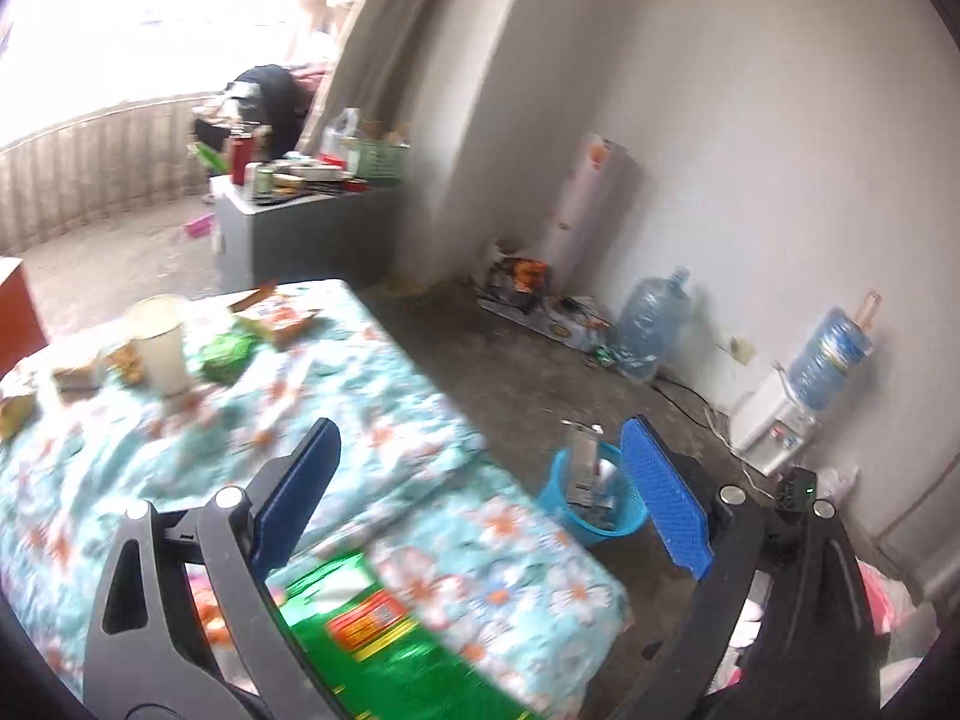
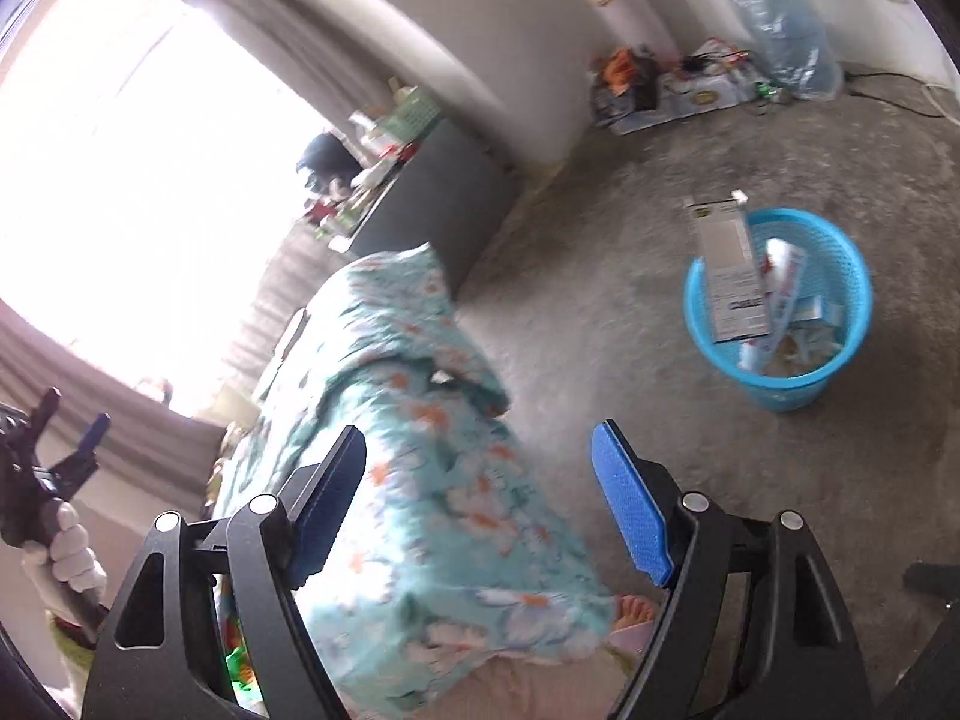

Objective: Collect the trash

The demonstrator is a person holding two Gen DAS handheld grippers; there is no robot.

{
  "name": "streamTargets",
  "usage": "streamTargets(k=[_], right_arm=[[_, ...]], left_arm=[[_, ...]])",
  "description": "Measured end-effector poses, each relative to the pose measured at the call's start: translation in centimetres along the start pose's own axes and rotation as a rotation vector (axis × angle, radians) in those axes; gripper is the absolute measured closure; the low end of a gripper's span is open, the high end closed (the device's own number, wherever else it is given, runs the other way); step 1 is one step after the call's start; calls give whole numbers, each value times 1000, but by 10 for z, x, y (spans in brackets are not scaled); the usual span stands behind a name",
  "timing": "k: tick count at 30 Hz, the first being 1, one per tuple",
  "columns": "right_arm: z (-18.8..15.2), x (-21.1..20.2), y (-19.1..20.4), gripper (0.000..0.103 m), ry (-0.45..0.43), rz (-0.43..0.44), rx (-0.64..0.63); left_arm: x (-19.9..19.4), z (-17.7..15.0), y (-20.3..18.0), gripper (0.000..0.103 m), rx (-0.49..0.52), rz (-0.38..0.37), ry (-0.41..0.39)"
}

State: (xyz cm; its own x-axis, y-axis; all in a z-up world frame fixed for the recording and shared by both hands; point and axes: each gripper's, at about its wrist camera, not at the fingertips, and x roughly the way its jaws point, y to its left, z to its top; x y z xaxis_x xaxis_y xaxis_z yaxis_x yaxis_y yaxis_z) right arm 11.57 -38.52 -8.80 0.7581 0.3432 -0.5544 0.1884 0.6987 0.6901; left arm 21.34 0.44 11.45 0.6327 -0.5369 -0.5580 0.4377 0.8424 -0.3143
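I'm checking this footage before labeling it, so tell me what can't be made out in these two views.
- Green packet, left wrist view: motion blur makes its print unreadable, and the bottom edge cuts it off.
- Cup and wrappers beyond it, left wrist view: blurred, so contents are unclear.
- Blue basket, right wrist view: small scraps at its bottom are too blurred to identify.

Floral-covered worktop [image 1: 372,396] and concrete floor [image 1: 516,372]

A green packet [image 1: 372,630] lies at the worktop's near edge; a cup [image 1: 159,342] and wrappers [image 1: 225,354] sit towards its far end. A blue basket [image 2: 780,306] stands on the floor.

Daylight from the window [image 1: 150,18] blows out white (both views); motion blur throughout, edges bent by fisheye.
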Motion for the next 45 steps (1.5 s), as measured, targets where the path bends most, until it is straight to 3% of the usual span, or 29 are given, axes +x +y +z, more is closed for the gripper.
streamTargets(k=[4, 7, 10, 14, 19, 22, 27, 35, 45], right_arm=[[-24, 30, 49, 27, 157, 131, -59], [-49, 49, 82, 27, 278, 203, -100], [-76, 69, 109, 27, 380, 197, -140], [-98, 85, 134, 27, 431, 123, -212], [-108, 101, 153, 28, 465, 58, -267], [-115, 116, 153, 32, 500, 25, -264], [-124, 129, 156, 34, 516, 28, -248], [-125, 142, 161, 44, 534, 32, -232], [-131, 140, 153, 78, 569, 90, -135]], left_arm=[[-67, -50, 67, 13, -136, 147, -10], [-89, -89, 97, 13, -223, 189, 24], [-93, -120, 108, 13, -257, 202, 54], [-76, -141, 93, 13, -191, 213, 106], [-32, -154, 65, 14, -7, 277, 182], [-10, -166, 58, 24, 101, 364, 229], [3, -182, 68, 36, 132, 420, 281], [3, -190, 93, 57, 39, 394, 292], [3, -194, 97, 90, -4, 341, 290]])
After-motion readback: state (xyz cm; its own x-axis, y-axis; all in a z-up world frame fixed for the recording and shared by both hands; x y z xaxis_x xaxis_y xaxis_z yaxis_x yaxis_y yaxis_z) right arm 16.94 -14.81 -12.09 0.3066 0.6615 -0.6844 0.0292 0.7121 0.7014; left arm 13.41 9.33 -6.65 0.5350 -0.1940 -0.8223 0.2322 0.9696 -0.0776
